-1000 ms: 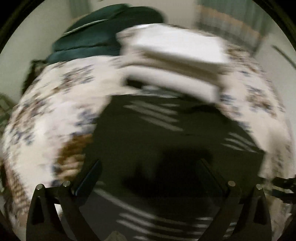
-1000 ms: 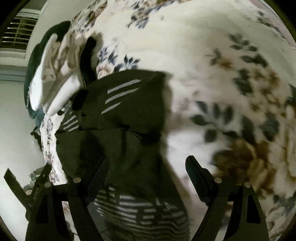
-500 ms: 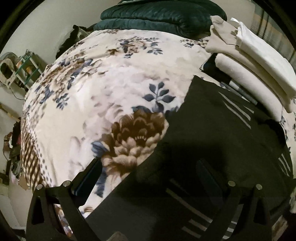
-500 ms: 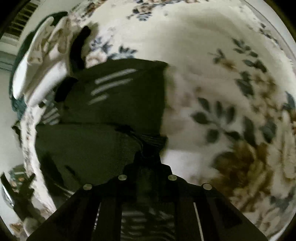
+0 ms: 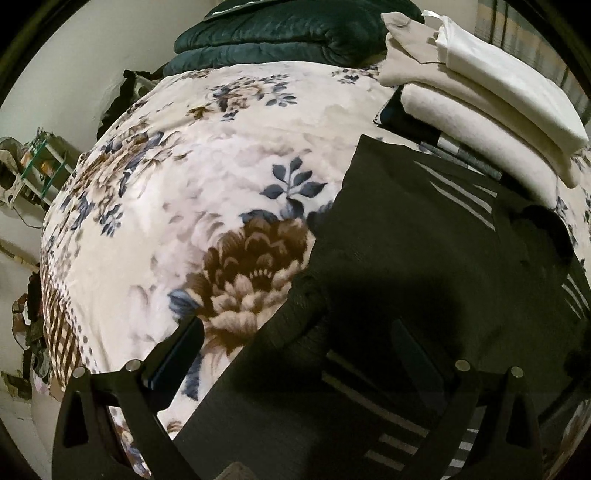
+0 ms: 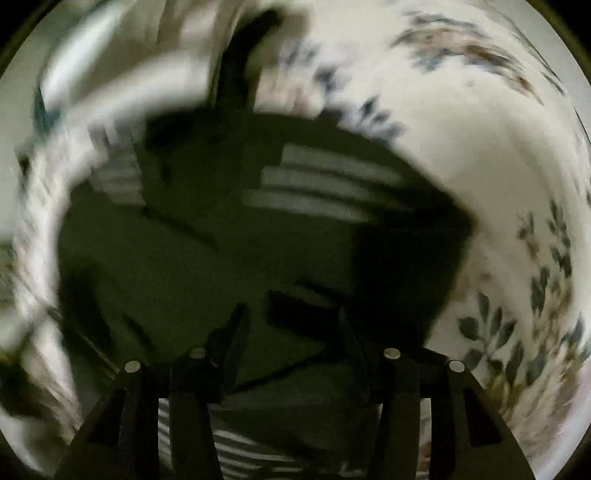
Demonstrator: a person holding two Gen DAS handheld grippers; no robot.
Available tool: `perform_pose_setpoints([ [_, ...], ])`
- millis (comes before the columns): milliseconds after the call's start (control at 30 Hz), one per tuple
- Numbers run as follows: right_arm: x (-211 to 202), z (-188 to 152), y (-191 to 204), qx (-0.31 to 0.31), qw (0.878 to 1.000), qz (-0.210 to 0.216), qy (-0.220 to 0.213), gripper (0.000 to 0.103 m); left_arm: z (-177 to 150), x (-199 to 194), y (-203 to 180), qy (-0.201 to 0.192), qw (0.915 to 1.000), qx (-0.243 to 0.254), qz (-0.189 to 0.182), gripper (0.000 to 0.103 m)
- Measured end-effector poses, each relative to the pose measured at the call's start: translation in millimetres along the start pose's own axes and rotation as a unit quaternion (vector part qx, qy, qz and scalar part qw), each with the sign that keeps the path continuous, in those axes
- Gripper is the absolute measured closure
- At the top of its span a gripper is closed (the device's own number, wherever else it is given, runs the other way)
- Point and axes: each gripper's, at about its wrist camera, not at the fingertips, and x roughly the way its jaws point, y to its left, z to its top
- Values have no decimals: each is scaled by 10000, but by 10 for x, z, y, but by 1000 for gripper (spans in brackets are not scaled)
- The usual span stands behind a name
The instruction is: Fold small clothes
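Observation:
A dark green garment with white stripes lies flat on the floral blanket. My left gripper is open wide and hangs over the garment's left edge, one finger over the blanket and the other over the cloth. The right wrist view is blurred by motion. There the same garment fills the middle, with a fold line across it. My right gripper points down at it and its jaws are opening. Cloth shows in the gap between the fingers, and the pads do not seem to press on it.
A stack of folded cream and white clothes sits just behind the garment at the right. A dark green quilt lies at the far end of the bed. A cluttered rack stands off the bed's left side.
The left gripper swung from the garment's middle to its left edge and then stayed there, open. The right gripper closed on a fold of cloth, swept across the garment, and now stands partly open.

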Motion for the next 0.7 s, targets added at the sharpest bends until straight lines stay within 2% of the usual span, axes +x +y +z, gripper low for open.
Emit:
perform_pose_setpoints([
  [67,47,-138,48,-279,9990,-333,124,55,-13,-14,35,5,10000,7,0,0],
  [133,12,-471,-43,-416,9969,-595,314,55,-33,-13,87,34,10000,-7,-26,0],
  [267,-53,-961,-355,-143,9949,-560,824,55,-74,25,198,85,10000,-15,-48,0],
  [333,-189,-1045,-495,51,9959,-506,749,54,-87,49,260,126,9999,-91,-52,0],
  [433,-479,-906,-566,449,9987,-64,232,54,-87,70,362,152,9994,-303,-105,0],
  [500,-580,-713,-500,461,9987,160,-114,44,-67,100,421,177,9988,-442,-90,0],
  [567,-533,-432,-368,299,9987,234,-334,41,-27,148,473,228,9978,-614,-127,0],
  [700,-136,42,-109,-156,9994,247,-199,42,86,259,492,263,9962,-800,-217,0],
])
